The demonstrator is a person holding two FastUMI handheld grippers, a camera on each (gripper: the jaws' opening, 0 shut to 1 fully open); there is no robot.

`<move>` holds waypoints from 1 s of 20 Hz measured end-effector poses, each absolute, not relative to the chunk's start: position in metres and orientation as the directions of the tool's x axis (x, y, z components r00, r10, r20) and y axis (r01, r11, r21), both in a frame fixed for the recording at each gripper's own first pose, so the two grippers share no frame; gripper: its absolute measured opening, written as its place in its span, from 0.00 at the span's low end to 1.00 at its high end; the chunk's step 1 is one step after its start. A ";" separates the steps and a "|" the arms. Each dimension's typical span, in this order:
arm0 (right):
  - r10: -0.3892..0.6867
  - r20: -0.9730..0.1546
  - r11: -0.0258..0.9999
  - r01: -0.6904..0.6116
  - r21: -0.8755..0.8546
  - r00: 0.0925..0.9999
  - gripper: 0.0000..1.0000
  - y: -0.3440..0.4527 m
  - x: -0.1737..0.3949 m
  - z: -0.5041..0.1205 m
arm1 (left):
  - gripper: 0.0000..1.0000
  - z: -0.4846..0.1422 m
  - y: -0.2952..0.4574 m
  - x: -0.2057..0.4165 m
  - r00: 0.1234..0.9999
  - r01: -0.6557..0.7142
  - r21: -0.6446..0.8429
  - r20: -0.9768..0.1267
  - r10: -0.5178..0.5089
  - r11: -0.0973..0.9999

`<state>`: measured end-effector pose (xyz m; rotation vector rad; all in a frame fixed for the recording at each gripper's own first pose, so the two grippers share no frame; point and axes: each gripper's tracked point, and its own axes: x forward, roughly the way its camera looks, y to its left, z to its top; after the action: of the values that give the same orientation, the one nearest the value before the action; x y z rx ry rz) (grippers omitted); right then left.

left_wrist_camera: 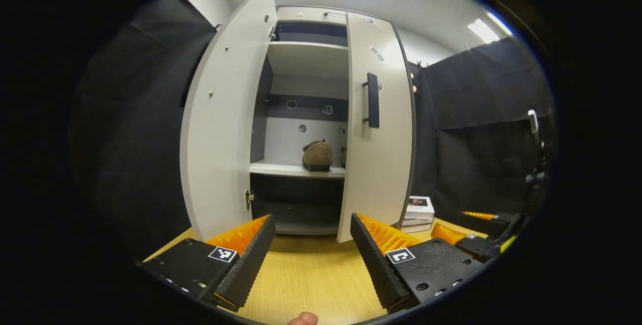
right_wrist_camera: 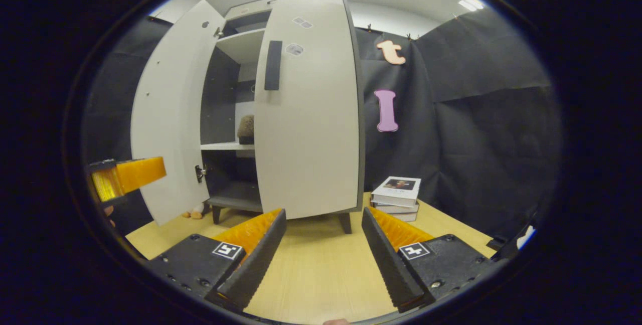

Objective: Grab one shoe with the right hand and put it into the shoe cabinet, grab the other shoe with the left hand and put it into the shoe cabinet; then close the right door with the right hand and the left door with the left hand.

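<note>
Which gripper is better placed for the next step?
Left, probably: the shoes sit on the shelf, the right door looks mostly shut, and the left door stands wide open by the open left gripper.

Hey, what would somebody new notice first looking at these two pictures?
The tall pale shoe cabinet on the wooden table: its left door swung wide, its right door almost closed. A fuzzy brown shoe sits on the middle shelf, and a stack of books lies beside the cabinet.

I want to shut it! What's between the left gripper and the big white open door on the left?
Nothing: in the left gripper view, bare light wooden tabletop runs from the left gripper to the tall white left cabinet door.
</note>
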<state>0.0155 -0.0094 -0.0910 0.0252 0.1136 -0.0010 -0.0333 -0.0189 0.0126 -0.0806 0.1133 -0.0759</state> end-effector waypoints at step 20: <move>-0.001 -0.094 1.000 -0.001 -0.021 0.996 0.99 -0.013 0.028 -0.079 | 0.93 0.159 0.216 0.012 0.935 -0.253 -0.195 0.201 0.291 0.948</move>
<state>0.0276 -0.0126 -0.0787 -0.0213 0.0943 -0.0004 0.0116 0.2163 0.1590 -0.1676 -0.2303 0.2797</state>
